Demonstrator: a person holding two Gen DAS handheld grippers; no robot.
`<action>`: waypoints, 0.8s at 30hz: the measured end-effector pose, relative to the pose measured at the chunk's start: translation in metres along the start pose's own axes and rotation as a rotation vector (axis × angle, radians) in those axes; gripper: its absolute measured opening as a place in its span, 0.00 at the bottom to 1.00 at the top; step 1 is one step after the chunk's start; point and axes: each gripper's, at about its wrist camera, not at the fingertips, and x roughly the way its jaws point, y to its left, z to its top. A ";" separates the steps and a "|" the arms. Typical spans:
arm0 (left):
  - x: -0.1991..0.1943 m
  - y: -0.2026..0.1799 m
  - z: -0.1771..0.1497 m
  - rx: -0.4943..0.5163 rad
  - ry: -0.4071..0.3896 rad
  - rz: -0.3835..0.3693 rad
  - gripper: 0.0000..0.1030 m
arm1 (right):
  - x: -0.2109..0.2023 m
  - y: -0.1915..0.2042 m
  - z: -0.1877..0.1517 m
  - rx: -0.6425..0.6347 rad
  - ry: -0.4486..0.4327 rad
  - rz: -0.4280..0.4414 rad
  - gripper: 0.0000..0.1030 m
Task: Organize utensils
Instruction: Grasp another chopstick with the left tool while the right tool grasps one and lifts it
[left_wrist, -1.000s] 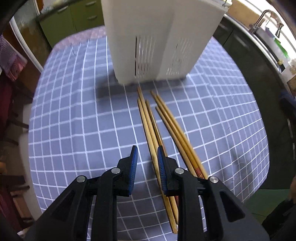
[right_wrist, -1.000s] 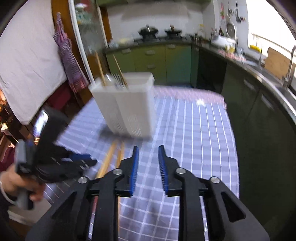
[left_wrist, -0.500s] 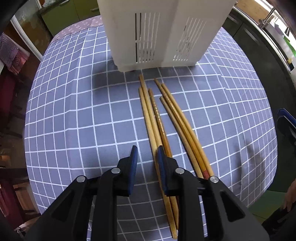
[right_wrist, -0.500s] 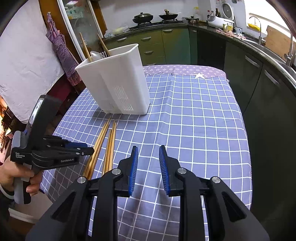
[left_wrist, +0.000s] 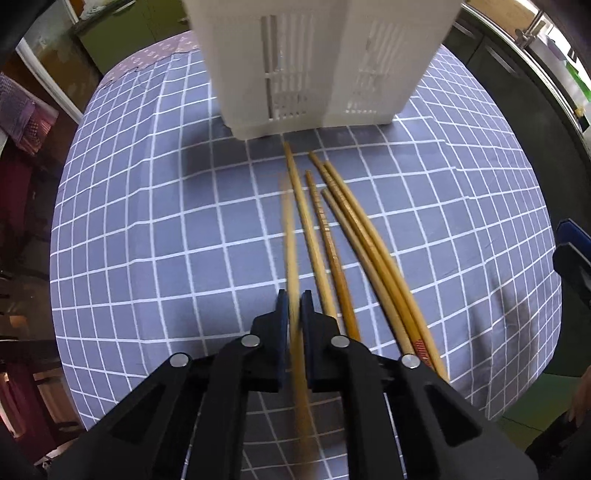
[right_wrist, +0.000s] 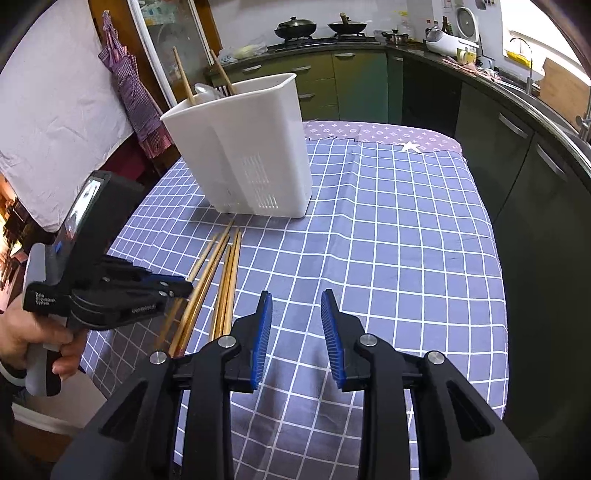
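Several wooden chopsticks (left_wrist: 354, 236) lie side by side on the blue checked tablecloth (left_wrist: 147, 229), pointing at a white slotted utensil holder (left_wrist: 317, 62). My left gripper (left_wrist: 294, 304) is shut on the leftmost chopstick (left_wrist: 290, 236), which looks blurred. In the right wrist view the left gripper (right_wrist: 184, 286) is at the left, over the chopsticks (right_wrist: 221, 273). The holder (right_wrist: 240, 147) holds chopsticks and a spoon. My right gripper (right_wrist: 295, 299) is open and empty above the cloth.
The table edge (right_wrist: 502, 280) runs along the right, with dark cabinets (right_wrist: 535, 166) and a sink counter beyond. Green cabinets and a stove (right_wrist: 321, 29) stand at the back. A purple cloth (right_wrist: 133, 96) hangs at the left.
My left gripper has closed on the leftmost chopstick, which now moves apart from the others. The right gripper has stayed open and shifted slightly.
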 end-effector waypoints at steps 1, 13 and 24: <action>-0.002 0.003 0.000 -0.010 -0.009 -0.011 0.07 | 0.002 0.001 0.000 -0.004 0.010 0.004 0.27; -0.076 0.036 -0.026 -0.010 -0.241 -0.019 0.07 | 0.063 0.039 0.013 -0.079 0.196 0.099 0.19; -0.105 0.042 -0.049 0.009 -0.320 -0.031 0.07 | 0.113 0.070 0.025 -0.161 0.306 0.015 0.14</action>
